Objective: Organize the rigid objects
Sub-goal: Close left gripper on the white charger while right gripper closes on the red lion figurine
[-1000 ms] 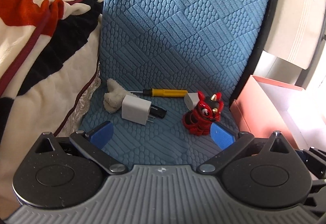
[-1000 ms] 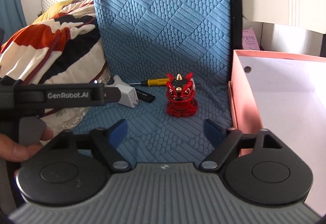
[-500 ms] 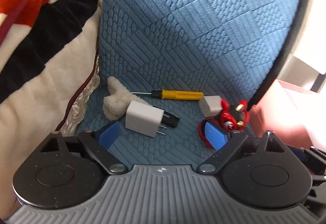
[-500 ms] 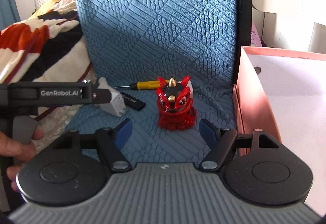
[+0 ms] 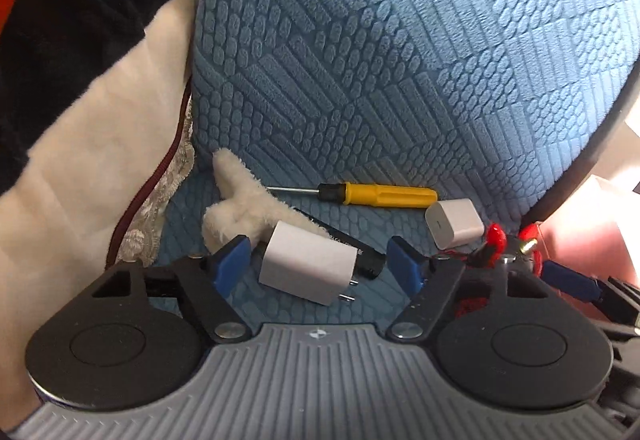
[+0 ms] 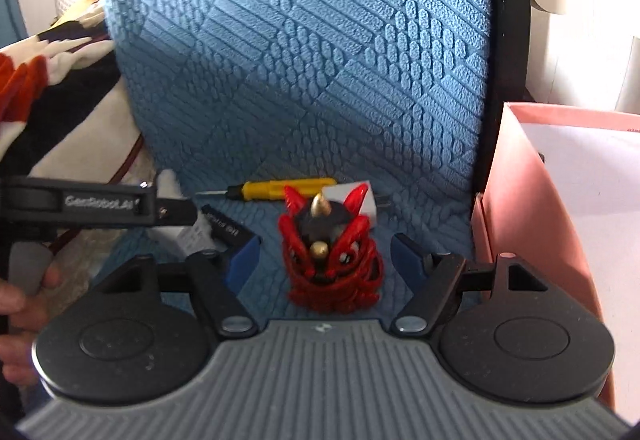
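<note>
left tongs (image 5: 316, 260) closing, not yet gripping white charger (image 5: 306, 267) | right tongs (image 6: 324, 254) released around red lion toy (image 6: 332, 264) | pink box (image 6: 532, 208) clear only from right cam

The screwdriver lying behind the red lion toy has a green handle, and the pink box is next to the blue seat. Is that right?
Almost. The screwdriver has a yellow handle, not green; the right wrist view shows it lying behind the red lion toy. The pink box is indeed next to the blue seat.
</note>
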Motion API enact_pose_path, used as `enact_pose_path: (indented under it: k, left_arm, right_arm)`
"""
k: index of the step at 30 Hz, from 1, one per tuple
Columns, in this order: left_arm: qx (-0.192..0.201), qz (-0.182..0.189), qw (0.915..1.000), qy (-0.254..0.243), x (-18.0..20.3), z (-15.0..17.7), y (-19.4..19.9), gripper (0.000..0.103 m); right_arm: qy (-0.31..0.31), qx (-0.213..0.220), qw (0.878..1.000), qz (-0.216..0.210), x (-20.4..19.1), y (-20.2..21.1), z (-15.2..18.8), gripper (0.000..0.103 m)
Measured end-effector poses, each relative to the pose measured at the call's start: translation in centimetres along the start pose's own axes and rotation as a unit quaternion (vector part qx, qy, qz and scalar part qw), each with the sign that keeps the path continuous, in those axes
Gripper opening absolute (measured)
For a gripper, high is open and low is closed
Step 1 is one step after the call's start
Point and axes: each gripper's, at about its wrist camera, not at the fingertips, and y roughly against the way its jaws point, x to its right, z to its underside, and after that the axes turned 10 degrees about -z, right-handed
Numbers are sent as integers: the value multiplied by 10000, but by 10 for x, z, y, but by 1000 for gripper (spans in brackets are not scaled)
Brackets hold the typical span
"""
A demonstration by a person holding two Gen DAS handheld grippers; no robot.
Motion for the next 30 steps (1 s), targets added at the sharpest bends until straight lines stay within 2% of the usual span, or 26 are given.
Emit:
enact_pose_path:
  k: [3, 7, 11, 21, 30]
  left_arm:
    - [-96, -161, 9996, -200, 3, 0, -7, 69]
    - [-159, -81, 9995, -273, 5, -1, -11, 66]
    - [-267, -101, 9990, -354, 7, -1, -20, 62]
    - [-247, -174, 9991, -311, 6, 2, -17, 60]
    - [-211, -117, 9996, -162, -7, 17, 9, 60]
  right_arm:
    - [-6, -92, 10000, -12, 0, -11, -4, 74]
    - [22, -192, 9998, -7, 1, -22, -5, 73]
    - [31, -261, 9996, 30, 2, -29, -2, 64]
    - [191, -253, 9993, 193, -1, -18, 5, 63]
    - [219, -163, 9994, 204, -7, 1, 6, 63]
